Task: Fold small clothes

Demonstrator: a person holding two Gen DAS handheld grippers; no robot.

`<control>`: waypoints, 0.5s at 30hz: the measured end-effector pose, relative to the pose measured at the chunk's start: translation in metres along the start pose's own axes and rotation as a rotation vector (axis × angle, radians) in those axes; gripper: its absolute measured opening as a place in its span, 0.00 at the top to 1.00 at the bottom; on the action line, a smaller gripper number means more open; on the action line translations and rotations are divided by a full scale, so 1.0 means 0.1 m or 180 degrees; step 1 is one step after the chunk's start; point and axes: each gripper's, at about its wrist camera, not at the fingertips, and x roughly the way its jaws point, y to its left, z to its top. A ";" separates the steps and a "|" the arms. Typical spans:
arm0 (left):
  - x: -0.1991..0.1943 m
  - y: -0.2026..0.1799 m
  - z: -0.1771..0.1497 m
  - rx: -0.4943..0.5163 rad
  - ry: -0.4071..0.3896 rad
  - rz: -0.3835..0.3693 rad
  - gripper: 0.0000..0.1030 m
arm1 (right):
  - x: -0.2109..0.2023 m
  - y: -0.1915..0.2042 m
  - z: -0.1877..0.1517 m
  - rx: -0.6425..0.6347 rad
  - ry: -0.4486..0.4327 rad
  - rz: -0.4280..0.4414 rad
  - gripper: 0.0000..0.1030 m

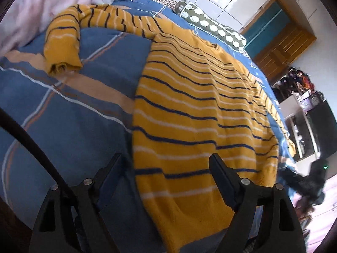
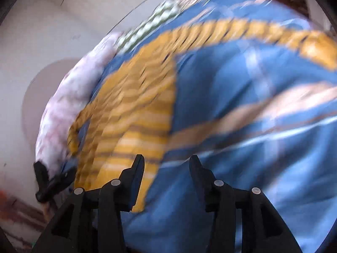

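While the striped yellow sweater [image 1: 189, 109] lies spread flat on the blue bed cover [image 1: 69, 113], my left tool [image 1: 166, 166] hangs released over its lower hem. My right tool [image 2: 166, 164] is also unclenched, empty, above the sweater's side edge; that view is blurred.

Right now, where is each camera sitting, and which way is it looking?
Left wrist camera: sits on the left claw, looking down along its open fingers at the mustard-yellow knitted sweater with navy and white stripes, spread on the blue patterned bedsheet.
Right wrist camera: sits on the right claw, looking down, blurred, at the sweater's edge and the sheet; fingers apart, nothing between them.
Shared: both show the sweater, the sheet, and the other claw at the picture's edge.
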 end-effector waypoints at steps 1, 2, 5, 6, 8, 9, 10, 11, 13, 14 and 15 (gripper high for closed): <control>0.00 -0.04 -0.01 0.0007 0.0017 -0.0080 0.21 | 0.08 0.03 -0.01 0.0004 0.0037 0.0009 0.53; 0.00 -0.07 -0.02 0.0013 0.0056 -0.0215 0.21 | 0.15 0.07 -0.01 0.0001 0.0052 0.0020 0.53; -0.01 -0.15 -0.05 0.0005 0.0108 -0.0444 0.21 | 0.31 0.24 -0.03 -0.0091 0.0053 -0.0014 0.53; 0.00 -0.15 -0.07 -0.0020 0.0147 -0.0493 0.21 | 0.37 0.29 -0.04 -0.0099 0.0040 0.0003 0.53; 0.04 -0.18 -0.09 -0.0026 0.0182 -0.0387 0.39 | 0.41 0.36 0.00 -0.0068 0.0046 0.0026 0.53; 0.04 -0.19 -0.09 0.0003 0.0186 -0.0228 0.52 | 0.40 0.37 0.01 -0.0081 0.0017 0.0000 0.53; 0.03 -0.19 -0.10 0.0024 0.0203 -0.0094 0.76 | 0.36 0.35 0.00 -0.0096 -0.0030 0.0004 0.53; 0.02 -0.17 -0.11 0.0027 0.0223 -0.0021 0.79 | 0.29 0.36 -0.01 -0.0092 -0.0103 0.0056 0.53; -0.01 -0.11 -0.12 -0.0071 0.0219 -0.0151 0.79 | 0.11 0.29 -0.01 -0.0039 -0.0230 0.0107 0.53; -0.02 -0.09 -0.12 -0.0112 0.0220 -0.0191 0.79 | 0.06 0.26 0.02 -0.0008 -0.0299 0.0083 0.53; -0.01 -0.08 -0.12 -0.0135 0.0225 -0.0217 0.78 | 0.02 0.22 0.06 0.0022 -0.0360 0.0002 0.53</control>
